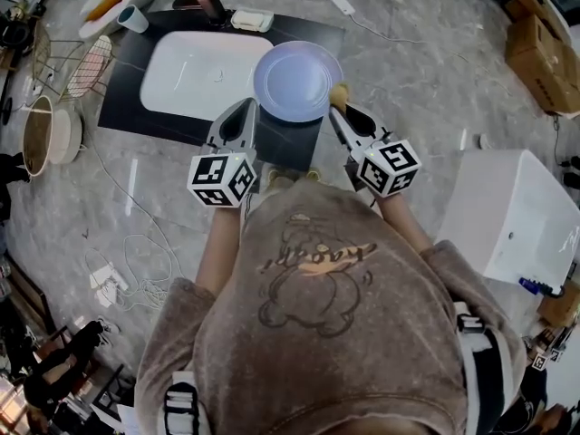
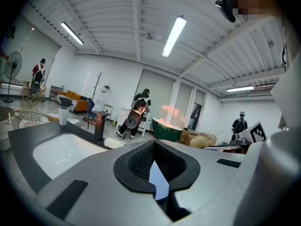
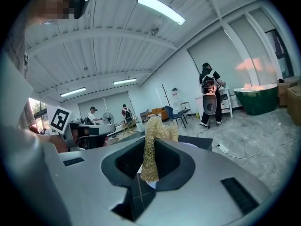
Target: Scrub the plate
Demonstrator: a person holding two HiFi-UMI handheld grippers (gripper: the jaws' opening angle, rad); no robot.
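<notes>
The left claw (image 1: 246, 109) pinches the rim of the round pale-blue plate (image 1: 297, 80). The right claw (image 1: 339, 116) clamps a tan mesh scrubber (image 3: 151, 145) beside it.

No word or number can be read clearly. On the person's sweatshirt (image 1: 317, 333), at 6 o'clock in the head view, a cursive word (image 1: 317, 259) crosses a bear drawing, but its letters are not legible. The cube (image 1: 222, 179) of the left gripper (image 1: 246, 109) and the cube (image 1: 388, 166) of the right gripper (image 1: 337, 111) carry black-and-white square markers, which are patterns and not letters.
</notes>
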